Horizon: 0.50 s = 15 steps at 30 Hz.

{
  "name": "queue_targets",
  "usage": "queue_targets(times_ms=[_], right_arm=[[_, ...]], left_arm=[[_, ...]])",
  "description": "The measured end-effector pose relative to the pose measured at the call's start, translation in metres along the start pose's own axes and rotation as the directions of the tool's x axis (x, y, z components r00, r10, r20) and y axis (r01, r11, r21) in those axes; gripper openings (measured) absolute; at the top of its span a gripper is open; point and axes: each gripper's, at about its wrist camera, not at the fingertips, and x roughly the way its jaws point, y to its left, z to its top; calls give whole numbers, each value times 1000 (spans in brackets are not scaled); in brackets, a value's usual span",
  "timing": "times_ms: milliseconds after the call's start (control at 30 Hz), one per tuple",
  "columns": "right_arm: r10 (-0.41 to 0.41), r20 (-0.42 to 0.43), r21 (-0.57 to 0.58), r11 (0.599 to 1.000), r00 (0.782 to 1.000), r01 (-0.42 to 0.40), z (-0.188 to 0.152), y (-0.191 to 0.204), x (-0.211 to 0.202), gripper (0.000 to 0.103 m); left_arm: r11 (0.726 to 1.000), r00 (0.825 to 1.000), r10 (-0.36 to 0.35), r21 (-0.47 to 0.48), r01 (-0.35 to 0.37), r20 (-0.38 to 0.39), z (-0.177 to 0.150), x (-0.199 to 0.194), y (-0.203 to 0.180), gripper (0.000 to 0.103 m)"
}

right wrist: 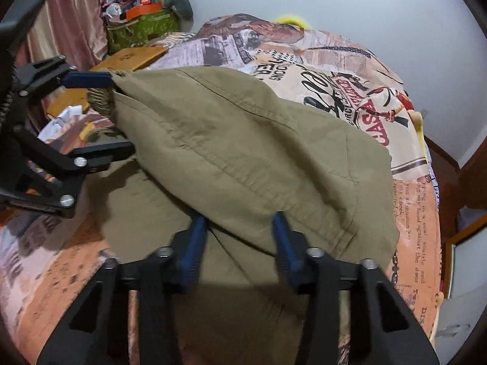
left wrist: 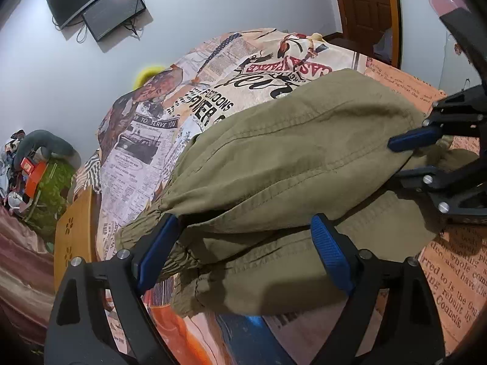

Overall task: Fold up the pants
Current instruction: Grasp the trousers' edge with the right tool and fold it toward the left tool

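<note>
A bed (left wrist: 146, 152) in newspaper-print covers fills my view. On the white wall hangs a dark screen (left wrist: 114, 10); a green bag (right wrist: 141, 29) heaped with clutter stands by pink curtains (right wrist: 65, 15), near a wooden door (left wrist: 365, 9).

The pants (left wrist: 289, 164) were plain olive-khaki — the bedsheet (left wrist: 158, 140) peach and orange with black newspaper print. The fingers (left wrist: 330, 252) were blue on black frames.

A bed (left wrist: 146, 152) covered with a peach newspaper-print sheet (right wrist: 420, 200) carries olive-green pants (left wrist: 289, 158), their lower layer lying flat on it and the upper part lifted off.
</note>
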Motion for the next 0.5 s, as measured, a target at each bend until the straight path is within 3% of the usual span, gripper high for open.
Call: queue_targets(times_ms=[200, 500], right_arm=[[1, 50, 47, 999, 999, -4, 3, -4, -1, 10], [76, 118, 120, 989, 990, -91, 4, -5, -24, 6]], left_arm=[[999, 999, -35, -18, 35, -4, 1, 2, 0, 90], [999, 1000, 20, -41, -19, 20, 3, 6, 3, 90]])
